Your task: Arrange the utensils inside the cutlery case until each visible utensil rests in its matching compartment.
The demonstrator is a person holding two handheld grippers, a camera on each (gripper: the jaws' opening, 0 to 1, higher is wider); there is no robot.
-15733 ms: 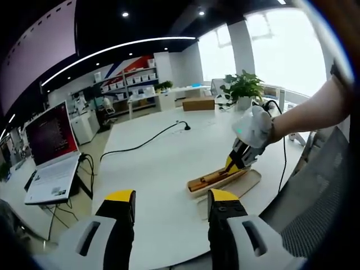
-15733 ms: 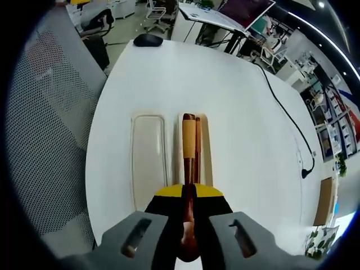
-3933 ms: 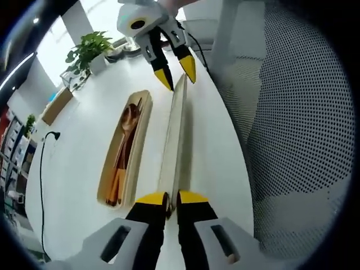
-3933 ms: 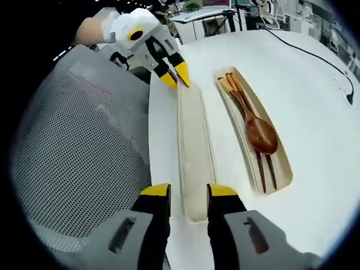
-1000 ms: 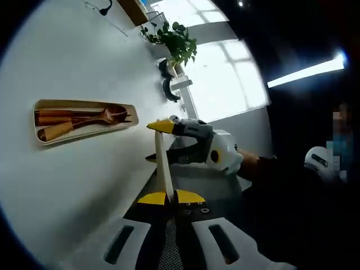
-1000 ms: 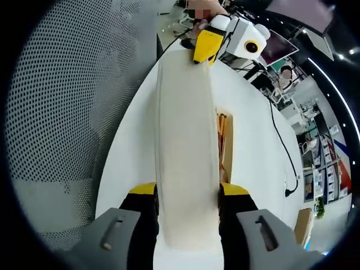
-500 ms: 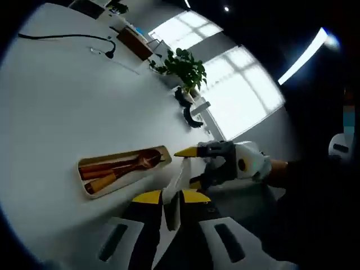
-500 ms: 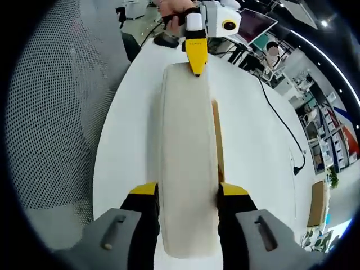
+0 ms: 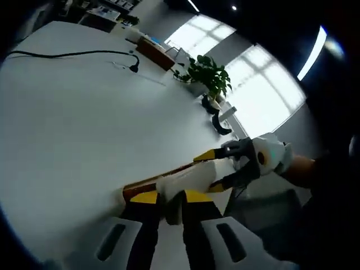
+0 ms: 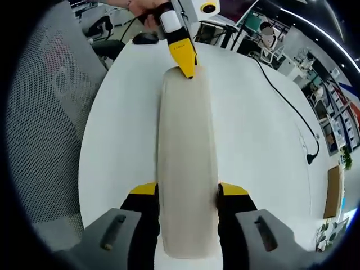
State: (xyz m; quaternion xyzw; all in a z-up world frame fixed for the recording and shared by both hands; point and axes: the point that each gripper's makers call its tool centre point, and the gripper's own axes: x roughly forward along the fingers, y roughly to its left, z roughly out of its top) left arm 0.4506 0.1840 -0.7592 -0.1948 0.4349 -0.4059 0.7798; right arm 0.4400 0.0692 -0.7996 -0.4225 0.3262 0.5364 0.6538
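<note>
both grippers, left (image 9: 167, 198) and right (image 10: 187, 189), pinch the lid (image 10: 187, 169) ends. keep it level, line it over the case (image 9: 147, 185) low in frame, then lower slowly.

Lid (image 10: 185, 163) over case (image 9: 147, 186) on table (image 9: 73, 124)

the cream lid (image 10: 187, 163) of the cutlery case is a long, round-ended shell, lying lengthwise directly over the tan case tray (image 9: 140, 187) near the white table's edge by the mesh chair. it hides nearly the whole tray; only one brown end peeks out. the utensils underneath can't be seen.
</note>
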